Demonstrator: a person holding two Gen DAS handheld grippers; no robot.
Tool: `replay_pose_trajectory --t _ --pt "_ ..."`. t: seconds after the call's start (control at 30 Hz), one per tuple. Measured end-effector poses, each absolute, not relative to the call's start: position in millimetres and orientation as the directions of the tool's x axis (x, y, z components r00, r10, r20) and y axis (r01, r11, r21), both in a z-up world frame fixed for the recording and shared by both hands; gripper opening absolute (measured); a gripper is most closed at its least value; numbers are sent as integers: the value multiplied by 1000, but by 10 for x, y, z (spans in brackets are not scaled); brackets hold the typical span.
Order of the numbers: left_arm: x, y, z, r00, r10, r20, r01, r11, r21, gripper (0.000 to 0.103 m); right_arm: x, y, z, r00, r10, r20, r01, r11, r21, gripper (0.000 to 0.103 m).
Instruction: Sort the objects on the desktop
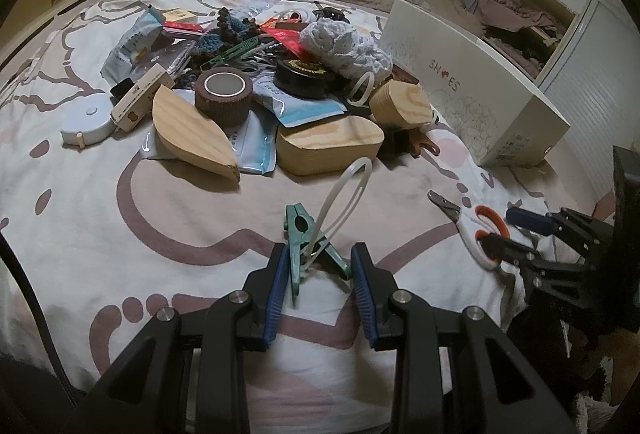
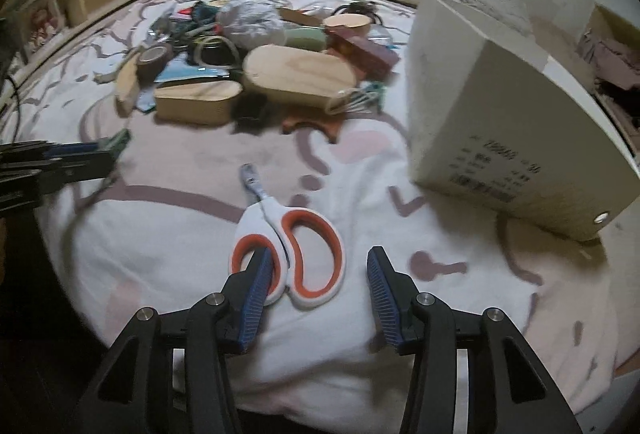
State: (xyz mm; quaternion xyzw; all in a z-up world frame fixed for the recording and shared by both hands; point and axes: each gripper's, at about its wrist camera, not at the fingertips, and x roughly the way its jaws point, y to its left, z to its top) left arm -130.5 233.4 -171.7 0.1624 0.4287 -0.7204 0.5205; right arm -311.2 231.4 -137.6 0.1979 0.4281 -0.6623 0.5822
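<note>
Squeezed between my left gripper (image 1: 318,266) pads, the green clip (image 1: 306,246) gapes over a white loop (image 1: 342,202) for unhooking. Right gripper (image 2: 320,274), unclenched, straddles the orange-handled scissors (image 2: 298,250) on the bedspread (image 2: 160,246), near the shoe box (image 2: 500,114).

The small print on the end of the white box (image 2: 516,138) is too blurry for me to read. My other gripper (image 2: 106,150) at the left edge of my right view is smeared and cut off by the frame. The pile (image 2: 256,50) in the upper middle is fuzzy, so I cannot tell many little things apart. My own finger (image 2: 256,274) hides part of the scissors (image 2: 296,254) handle.
</note>
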Motion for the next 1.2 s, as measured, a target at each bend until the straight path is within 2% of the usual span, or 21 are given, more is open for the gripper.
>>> replay_pose_trajectory --t 0.27,0.47,0.63,0.9,1.03,1.2 --pt "-1309 2342 -1717 -377 -616 -692 902 -73 -426 32 -3439 2262 -1274 -325 -602 -729 928 -54 -369 49" --pt "-1283 2364 -1741 -340 -611 -715 914 -35 -405 32 -3504 2355 -1148 -290 -627 -723 951 -103 -292 49" --pt "-1326 2395 -1747 -320 -609 -726 922 -24 -386 32 -3345 2368 -1189 -205 -649 -732 975 -73 -209 49" --pt "-1214 2467 -1780 -248 -612 -751 928 74 -366 32 -3009 2333 -1332 -108 -627 -771 982 56 -182 49" --pt "-1115 2489 -1807 -241 -613 -752 914 116 -388 32 -3023 2348 -1351 -103 -614 -782 983 55 -173 49" --pt "-1176 2487 -1783 -258 -617 -743 920 79 -385 45 -3142 2359 -1348 -130 -612 -780 983 25 -183 49"
